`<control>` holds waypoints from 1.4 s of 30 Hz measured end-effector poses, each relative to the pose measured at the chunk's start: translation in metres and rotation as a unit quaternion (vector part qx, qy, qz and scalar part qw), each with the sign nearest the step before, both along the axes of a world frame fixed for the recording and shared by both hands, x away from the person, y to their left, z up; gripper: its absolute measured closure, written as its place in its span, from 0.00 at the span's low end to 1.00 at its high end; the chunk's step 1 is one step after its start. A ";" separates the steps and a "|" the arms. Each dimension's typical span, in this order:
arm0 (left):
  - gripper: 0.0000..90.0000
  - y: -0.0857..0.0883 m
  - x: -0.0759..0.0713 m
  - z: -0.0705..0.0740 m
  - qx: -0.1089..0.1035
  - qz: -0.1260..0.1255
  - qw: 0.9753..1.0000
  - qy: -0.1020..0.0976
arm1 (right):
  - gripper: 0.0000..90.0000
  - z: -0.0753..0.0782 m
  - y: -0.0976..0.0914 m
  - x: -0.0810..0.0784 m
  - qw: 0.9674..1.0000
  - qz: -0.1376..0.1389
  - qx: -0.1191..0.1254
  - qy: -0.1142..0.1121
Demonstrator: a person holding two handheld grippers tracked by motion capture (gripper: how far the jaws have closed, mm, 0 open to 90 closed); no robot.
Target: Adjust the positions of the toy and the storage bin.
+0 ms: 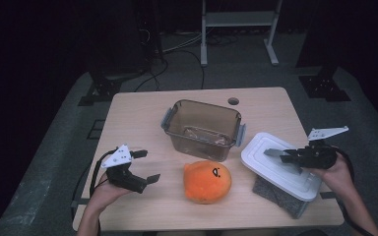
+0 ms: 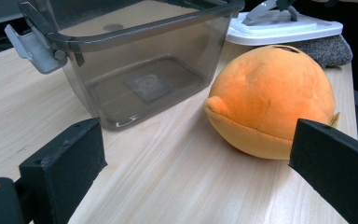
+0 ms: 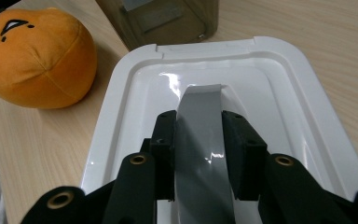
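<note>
No lettering, brand, number or label can be read on anything in these pictures. Only marking: a face stitched in black on the orange plush [image 1: 207, 181], just left of the right gripper [image 1: 280, 158] in the high view; it is a drawing, not writing. A pale square patch on the floor of the clear bin [image 2: 135, 60], ahead of the left gripper [image 2: 196, 158], carries nothing legible.
</note>
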State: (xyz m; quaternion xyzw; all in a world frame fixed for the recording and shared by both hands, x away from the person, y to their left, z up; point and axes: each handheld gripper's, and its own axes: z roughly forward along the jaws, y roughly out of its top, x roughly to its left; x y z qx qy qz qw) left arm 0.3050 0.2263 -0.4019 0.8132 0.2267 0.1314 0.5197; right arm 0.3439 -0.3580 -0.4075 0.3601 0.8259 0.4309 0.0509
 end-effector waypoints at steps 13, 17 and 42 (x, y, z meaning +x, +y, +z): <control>0.03 0.000 0.000 0.000 -0.001 -0.001 1.000 -0.001 | 0.73 -0.014 0.005 0.001 1.000 0.003 -0.003 0.009; 0.03 0.000 0.000 0.001 -0.001 -0.001 1.000 -0.001 | 0.73 -0.017 0.006 0.001 1.000 0.002 -0.004 0.011; 0.03 -0.001 0.000 0.001 0.002 -0.005 1.000 -0.001 | 0.63 -0.001 0.009 -0.003 1.000 0.010 0.011 -0.002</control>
